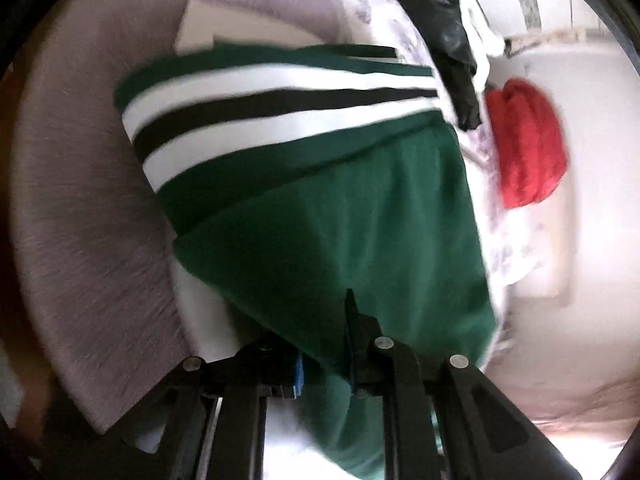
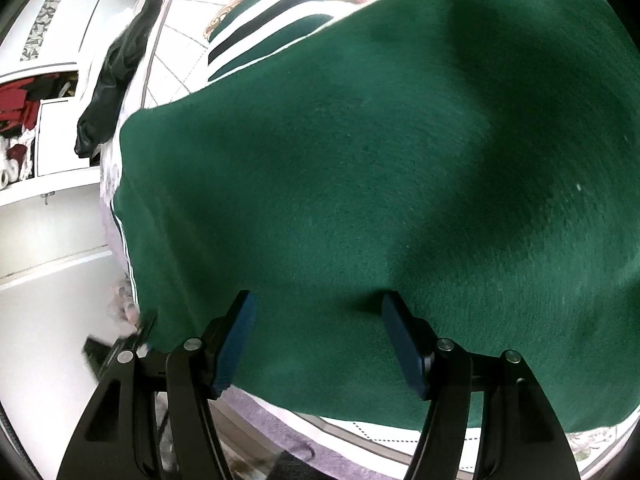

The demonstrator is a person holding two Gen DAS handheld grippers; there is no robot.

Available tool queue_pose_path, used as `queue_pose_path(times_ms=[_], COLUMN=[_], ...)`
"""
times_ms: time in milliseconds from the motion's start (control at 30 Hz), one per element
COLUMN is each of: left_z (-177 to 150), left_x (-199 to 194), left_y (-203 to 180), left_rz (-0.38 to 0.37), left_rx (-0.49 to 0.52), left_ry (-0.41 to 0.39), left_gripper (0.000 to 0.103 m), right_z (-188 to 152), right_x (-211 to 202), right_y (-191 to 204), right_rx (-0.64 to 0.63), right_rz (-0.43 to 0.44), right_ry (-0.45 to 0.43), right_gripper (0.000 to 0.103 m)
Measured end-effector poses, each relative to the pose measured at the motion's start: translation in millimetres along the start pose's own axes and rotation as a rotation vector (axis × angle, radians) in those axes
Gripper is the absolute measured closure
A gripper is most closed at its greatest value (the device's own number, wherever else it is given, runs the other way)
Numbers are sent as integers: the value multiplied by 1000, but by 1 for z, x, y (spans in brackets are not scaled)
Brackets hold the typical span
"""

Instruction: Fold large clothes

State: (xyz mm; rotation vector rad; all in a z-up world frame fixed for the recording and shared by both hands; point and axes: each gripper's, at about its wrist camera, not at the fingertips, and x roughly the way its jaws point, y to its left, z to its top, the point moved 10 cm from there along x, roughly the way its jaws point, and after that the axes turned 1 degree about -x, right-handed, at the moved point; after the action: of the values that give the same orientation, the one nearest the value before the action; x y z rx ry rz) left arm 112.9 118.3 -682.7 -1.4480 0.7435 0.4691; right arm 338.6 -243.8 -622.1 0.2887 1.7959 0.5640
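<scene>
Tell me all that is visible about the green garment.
The green garment is a large, dark green piece of soft, fleece-like cloth. One part carries white and black stripes; a thin white line edges one side. It lies spread on a flower-patterned bedcover, partly folded, with a layer lying over the striped part. The left claw is shut on its edge. The right claw is open above the cloth, gripping nothing. The left view is blurred, so finer details are unclear.

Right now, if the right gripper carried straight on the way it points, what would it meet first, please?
Most likely the green garment: the right gripper is open, and the fabric fills the view straight ahead between its fingers. Depth is hard to judge, but nothing else shows in that line.
</scene>
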Motion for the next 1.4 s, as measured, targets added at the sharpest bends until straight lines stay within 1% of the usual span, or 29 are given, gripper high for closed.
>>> queue_pose_path(times_ms=[67, 167, 200, 233, 267, 300, 367, 400, 467, 500, 533, 567, 600, 633, 667, 733, 800, 867, 900, 967, 1000, 1067, 1133, 1200, 1267, 1300, 1333, 1367, 1400], left_z=[9, 22, 26, 28, 29, 29, 28, 28, 29, 30, 32, 35, 38, 38, 39, 40, 43, 48, 50, 52, 53, 56, 56, 56, 59, 62, 64, 65, 66], left_x=[10, 26, 28, 29, 28, 27, 27, 31, 46, 56, 62, 64, 65, 66, 67, 72, 78, 84, 86, 89, 91, 92, 91, 92, 98, 105, 112, 113, 115], left_y=[-3, -13, -19, -27, -38, -51, -69, -71, -60, -51, -46, -42, -42, -43, -46, -55, -66, -77, -83, -88, -88, -86, -86, -86, -85, -83, -84, -87, -93], left_rz=[-61, -90, -90, -87, -76, -88, -147, -154, -145, -146, -168, -204, -235, -245, -246, -237, -221, -185, -175, -137, -107, -127, -128, -141, -144, -140, -173, -212, -223], left_rx=[-28, -45, -33, -10, 27, 67, 111, 115, 81, 34, -5, -42, -66, -73, -72, -49, -30, 2, 17, 45, 62, 61, 69, 69, 46, 22, -2, -15, -3], left_ry=[4, -22, -48, -78, -103, -119, -111, -96, -48, -10, 6, 1, -2, -4, -11, -31, -52, -76, -92, -116, -121, -113, -109, -98, -70, -46, -23, -22, -18], left_gripper=[85, 84, 84, 88, 88, 88, 88, 87, 70, 56, 55, 55, 52, 50, 49, 39, 33, 33, 34, 66, 94, 94, 94, 94, 88, 75, 64, 58, 53], right_z=[0, -1, -1, -1, 0, 0, 0, 1, 2, 2, 2, 3, 3, 3, 4, 4, 6, 6, 8, 10, 14, 21, 31, 44, 54, 58, 59, 58, 57], right_x=[0, 1, 1, 1, 1, 1, 0, 0, -2, -2, -3, -4, -5, -6, -6, -6, -5, -3, -3, -4, -10, -21, -37, -49, -44, -36, -22, -8, 2], right_y=[2, 4, 4, 4, 5, 5, 4, 4, 3, 2, 0, -3, -3, -4, -3, -3, -4, -4, -4, -2, 1, 8, 17, 21, 15, 9, 1, -6, -11], right_rx=[-8, -14, -13, -8, -4, -1, -1, 0, 8, 14, 20, 23, 22, 20, 19, 14, 14, 18, 25, 43, 37, 23, 8, -19, -23, -15, -7, 7, 26], right_rz=[1, 12, 16, 23, 30, 34, 28, 26, 27, 31, 37, 40, 41, 38, 37, 36, 35, 34, 37, 43, 40, 33, 31, -1, -68, -102, -117, -123, -123], right_ry=[2, 5, 5, 5, 5, 7, 8, 6, 8, 10, 13, 15, 17, 18, 19, 31, 41, 49, 50, 41, 24, -18, -73, -124, -117, -94, -45, -2, 19], right_gripper=[35, 35, 35, 35, 35, 35, 35, 35, 35, 35, 35, 35, 35, 35, 35, 35, 35, 35, 35, 35, 35, 35, 35, 35, 35, 35, 35, 36, 36])
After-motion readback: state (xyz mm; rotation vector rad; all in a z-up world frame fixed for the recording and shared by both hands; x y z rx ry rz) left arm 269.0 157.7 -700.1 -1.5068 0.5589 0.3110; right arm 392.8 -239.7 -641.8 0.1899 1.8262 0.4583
